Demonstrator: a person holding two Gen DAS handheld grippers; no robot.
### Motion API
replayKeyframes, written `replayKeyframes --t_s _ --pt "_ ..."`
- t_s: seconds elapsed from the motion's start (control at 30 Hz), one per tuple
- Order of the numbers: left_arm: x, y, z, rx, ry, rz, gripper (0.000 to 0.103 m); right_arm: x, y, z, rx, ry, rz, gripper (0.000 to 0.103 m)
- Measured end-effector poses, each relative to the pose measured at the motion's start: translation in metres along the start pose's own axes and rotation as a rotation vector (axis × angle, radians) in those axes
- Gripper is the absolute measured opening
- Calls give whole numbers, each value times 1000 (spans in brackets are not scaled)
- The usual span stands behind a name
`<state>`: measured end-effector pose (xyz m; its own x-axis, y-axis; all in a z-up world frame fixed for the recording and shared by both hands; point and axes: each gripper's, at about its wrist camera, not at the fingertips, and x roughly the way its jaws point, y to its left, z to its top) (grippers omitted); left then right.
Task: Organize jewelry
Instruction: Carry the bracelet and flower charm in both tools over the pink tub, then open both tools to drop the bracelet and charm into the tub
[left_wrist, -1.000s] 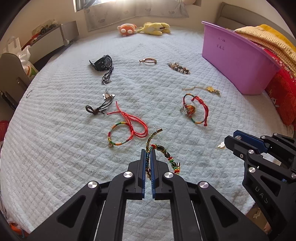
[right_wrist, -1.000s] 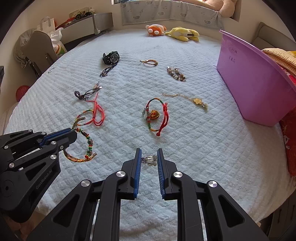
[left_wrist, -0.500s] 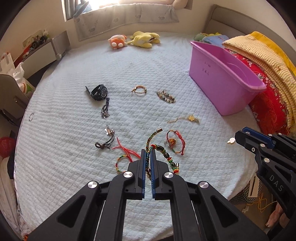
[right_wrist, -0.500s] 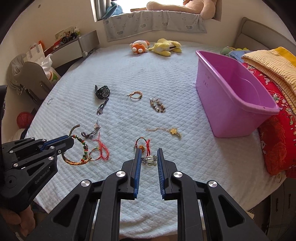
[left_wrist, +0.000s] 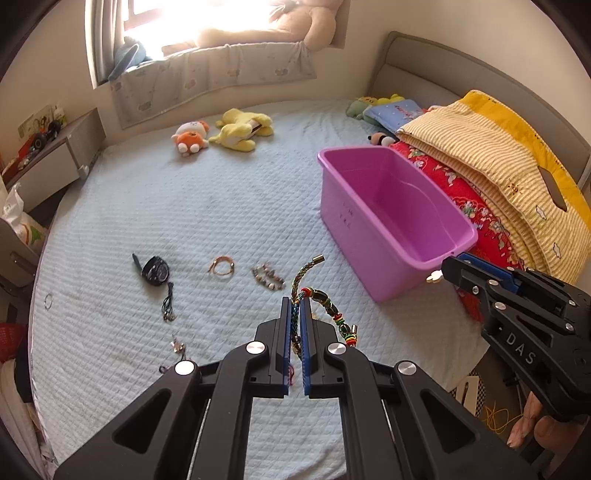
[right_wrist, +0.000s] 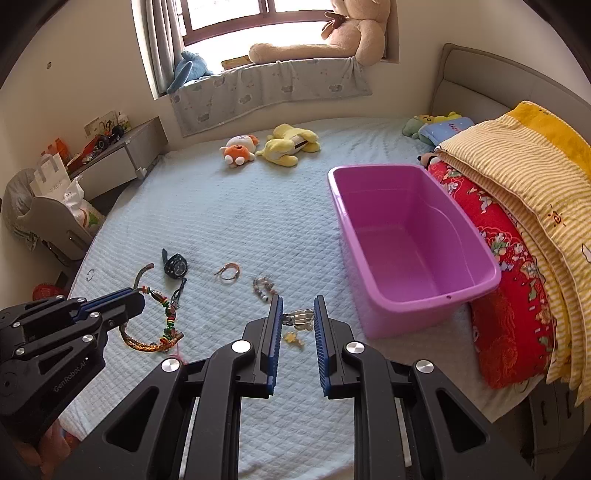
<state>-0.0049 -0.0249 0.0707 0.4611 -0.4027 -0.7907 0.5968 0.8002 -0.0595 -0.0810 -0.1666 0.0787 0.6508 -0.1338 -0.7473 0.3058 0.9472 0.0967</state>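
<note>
Above blue quilted bed (left_wrist: 207, 221), both grippers rising together since second ago, whole room now opening into view. Purple bin (right_wrist: 406, 236) sitting empty at right, now reachable. Left gripper (left_wrist: 295, 314) clamping braided bracelet (left_wrist: 325, 299); right gripper (right_wrist: 298, 317) pinching silver charm (right_wrist: 301, 317). Watch (left_wrist: 155, 271) and other pieces lying below. Likely carrying toward bin.

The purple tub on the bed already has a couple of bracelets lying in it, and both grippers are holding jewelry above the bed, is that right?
Not quite. The purple tub is empty: the right wrist view looks straight into it and shows only bare plastic. The rest holds: the left gripper is shut on a braided beaded bracelet, and the right gripper is shut on a small silver piece.
</note>
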Motion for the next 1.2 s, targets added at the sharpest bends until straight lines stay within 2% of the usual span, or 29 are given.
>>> replayKeyframes --t_s 0.2,0.4,0.57,0.83,1.2 --pt "24 -53 55 -57 -16 -2 5 14 -69 50 -55 14 18 17" --pt "69 -105 101 -108 24 16 5 42 -137 93 -95 41 52 17" --pt "110 -142 125 -124 67 32 5 73 -178 112 -100 76 88 17" --pt "169 -171 138 -142 149 52 5 119 -216 119 -88 152 131 17" --pt "212 -175 143 -149 203 80 5 169 -229 111 -57 263 149 17"
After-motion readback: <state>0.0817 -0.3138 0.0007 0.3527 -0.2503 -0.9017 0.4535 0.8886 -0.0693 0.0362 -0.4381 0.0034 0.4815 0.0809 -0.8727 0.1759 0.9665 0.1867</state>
